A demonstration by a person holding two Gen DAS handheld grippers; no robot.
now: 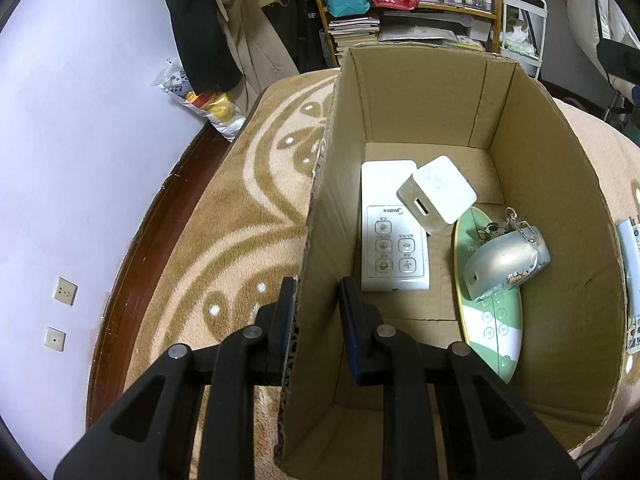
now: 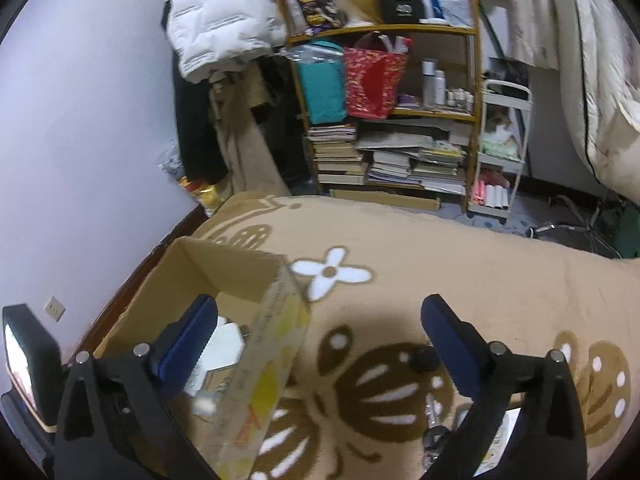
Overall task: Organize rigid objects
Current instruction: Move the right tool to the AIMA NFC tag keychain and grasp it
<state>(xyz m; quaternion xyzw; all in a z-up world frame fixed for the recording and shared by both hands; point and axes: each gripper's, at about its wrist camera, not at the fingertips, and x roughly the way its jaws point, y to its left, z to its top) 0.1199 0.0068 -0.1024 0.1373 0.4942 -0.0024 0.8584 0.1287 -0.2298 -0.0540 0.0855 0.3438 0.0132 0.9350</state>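
Left gripper [image 1: 316,300] pinches our cardboard box [image 1: 532,184] wall; right gripper [image 2: 320,344] hangs spread, empty.
We risk tipping the box and spilling the white remote [image 1: 394,236] if the left hand tugs.

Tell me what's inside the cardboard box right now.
Inside the cardboard box: a white remote, a white cube charger overlapping it, and a silver device resting on a green oval remote, hiding its middle.

remote [image 1: 630,280] cut off, box contents [image 2: 218,354] blurred
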